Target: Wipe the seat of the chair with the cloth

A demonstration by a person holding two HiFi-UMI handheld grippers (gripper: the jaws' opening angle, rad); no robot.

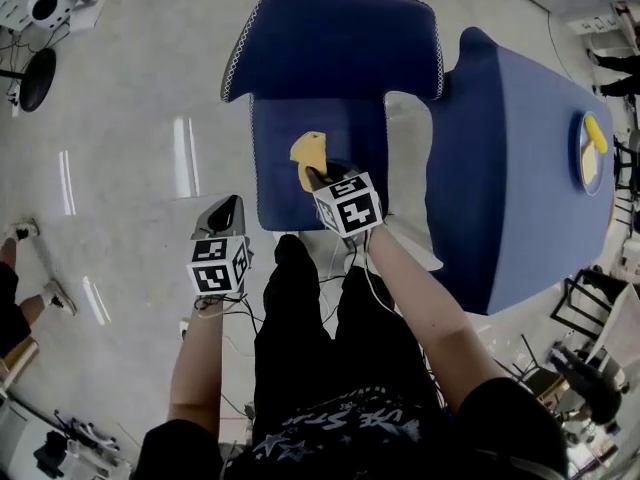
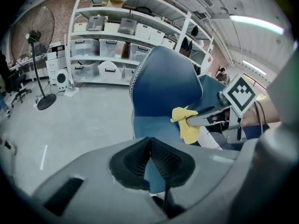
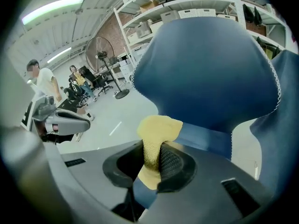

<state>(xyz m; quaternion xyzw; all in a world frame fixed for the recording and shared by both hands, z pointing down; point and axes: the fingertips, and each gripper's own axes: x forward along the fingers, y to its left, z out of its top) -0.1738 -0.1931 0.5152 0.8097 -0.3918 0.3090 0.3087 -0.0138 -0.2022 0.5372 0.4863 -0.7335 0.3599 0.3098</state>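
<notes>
My right claw (image 1: 318, 175) grasps the cloth (image 1: 308, 151) just above the seat (image 1: 345, 128). My left claw (image 1: 228, 210) is clenched, empty. Wiping apparently not begun; whole seat remains.

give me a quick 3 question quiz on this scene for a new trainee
1. True or false: the left gripper holds the cloth.
2. Pick one. The cloth is: A yellow, B red, C white.
3. Fill in: the right gripper holds the cloth over the ____ of the chair.

Key:
1. False. Its jaws are together with nothing in them.
2. A.
3. seat.
</notes>
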